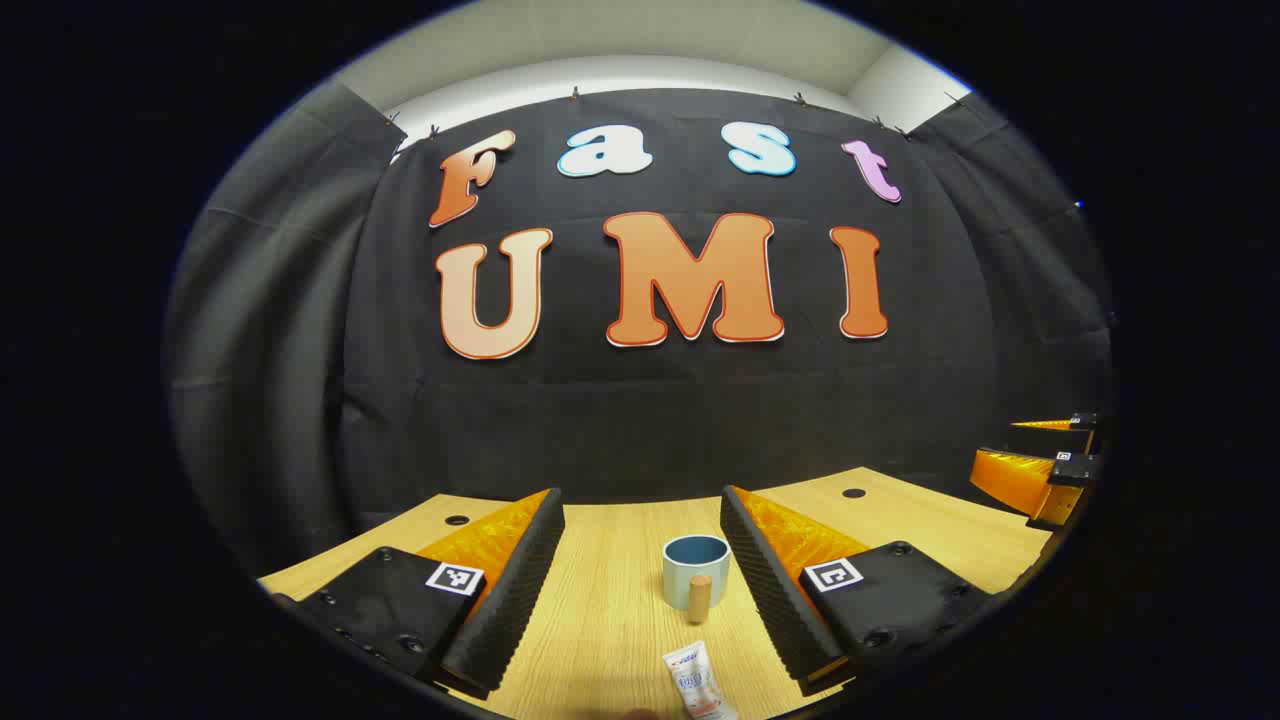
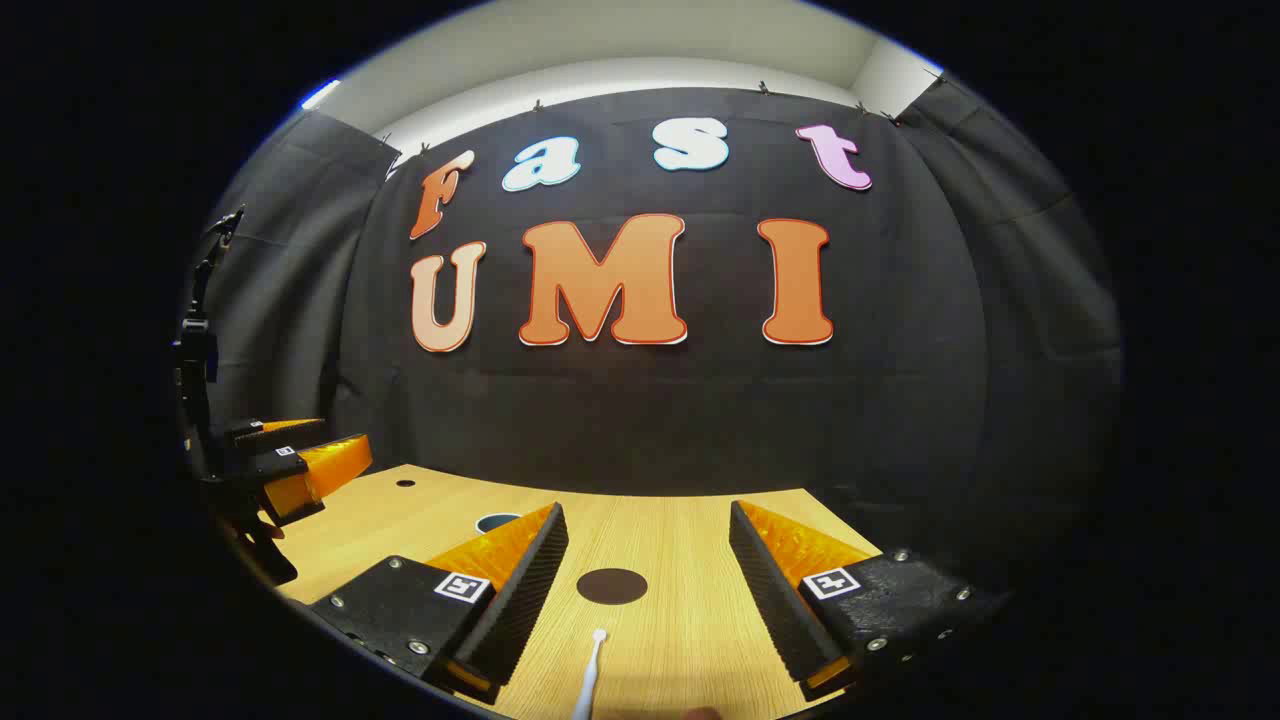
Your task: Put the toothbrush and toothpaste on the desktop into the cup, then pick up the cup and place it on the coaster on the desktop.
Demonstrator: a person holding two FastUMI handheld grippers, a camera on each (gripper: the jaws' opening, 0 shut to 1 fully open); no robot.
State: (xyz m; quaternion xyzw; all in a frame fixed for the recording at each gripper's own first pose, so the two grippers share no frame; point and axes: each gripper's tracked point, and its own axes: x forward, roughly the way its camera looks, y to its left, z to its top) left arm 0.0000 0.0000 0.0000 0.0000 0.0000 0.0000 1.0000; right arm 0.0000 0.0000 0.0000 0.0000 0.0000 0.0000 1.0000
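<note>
Hovering low over the wooden desktop (image 1: 620, 600), the left gripper (image 1: 640, 590) has its jaws spread wide and holds nothing. Its fingers (image 1: 510, 590) are orange wedges faced with ribbed black foam, and they touch none of the objects. Between them, a little farther off, stands the cup (image 1: 696, 570), a round blue-grey mug with a stubby wooden handle facing the camera. Nearer, at the bottom edge, lies the toothpaste (image 1: 695, 682), a small white tube flat on the wood grain.

The right gripper (image 2: 648, 590) is likewise released, level and pointing toward the far cloth wall. Between its open jaws sits the coaster (image 2: 611, 586), a dark flat disc. Just nearer lies the toothbrush (image 2: 588, 675), white and slender, head pointing toward the coaster; its handle runs out of sight, so I cannot judge its full shape. The cup's rim peeks out left of the right gripper's left finger.
</note>
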